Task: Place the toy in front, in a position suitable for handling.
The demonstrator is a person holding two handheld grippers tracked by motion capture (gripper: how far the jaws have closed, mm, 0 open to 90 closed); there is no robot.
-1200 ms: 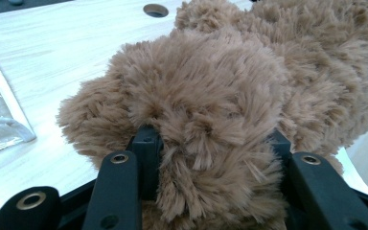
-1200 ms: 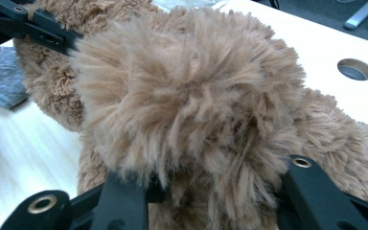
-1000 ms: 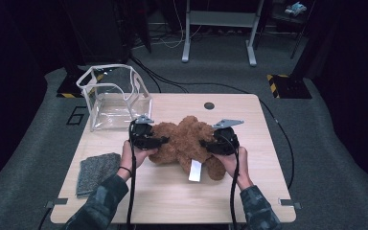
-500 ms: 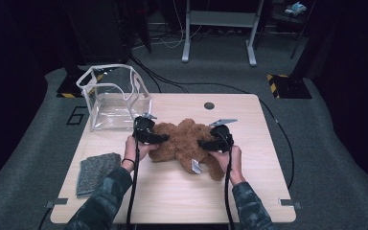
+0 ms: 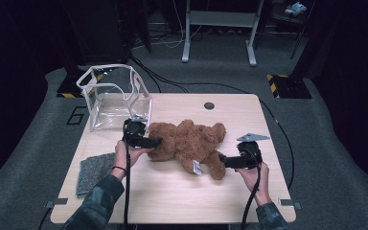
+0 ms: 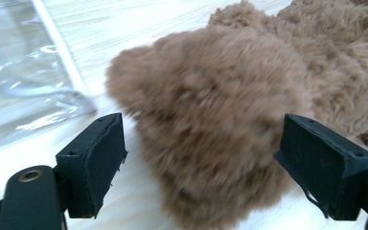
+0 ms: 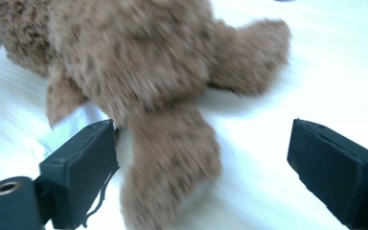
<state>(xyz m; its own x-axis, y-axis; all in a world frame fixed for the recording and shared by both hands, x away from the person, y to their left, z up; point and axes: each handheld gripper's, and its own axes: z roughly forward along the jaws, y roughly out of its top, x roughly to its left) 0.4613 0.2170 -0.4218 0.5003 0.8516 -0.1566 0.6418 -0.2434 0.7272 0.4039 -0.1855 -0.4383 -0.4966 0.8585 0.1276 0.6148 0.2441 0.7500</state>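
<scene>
Dark floor and cables ring the pale wooden table [image 5: 172, 201], where we see the brown plush bear [image 5: 189, 143] lying flat mid-table, its long axis running across from our left hand to our right. The left tool [image 5: 157, 142] sits at the bear's left end, nearer the clear bag [image 5: 112, 98]; the right tool [image 5: 223, 161] points at the limb nearest us. Both tools have just been opening and now stand apart, pads off the fur. Looking along the left tool, we find a plush lobe between the jaws; along the right tool, a limb [image 7: 172, 158] lies between them, blurred. From above we also see a grey cloth [image 5: 93, 172].
</scene>
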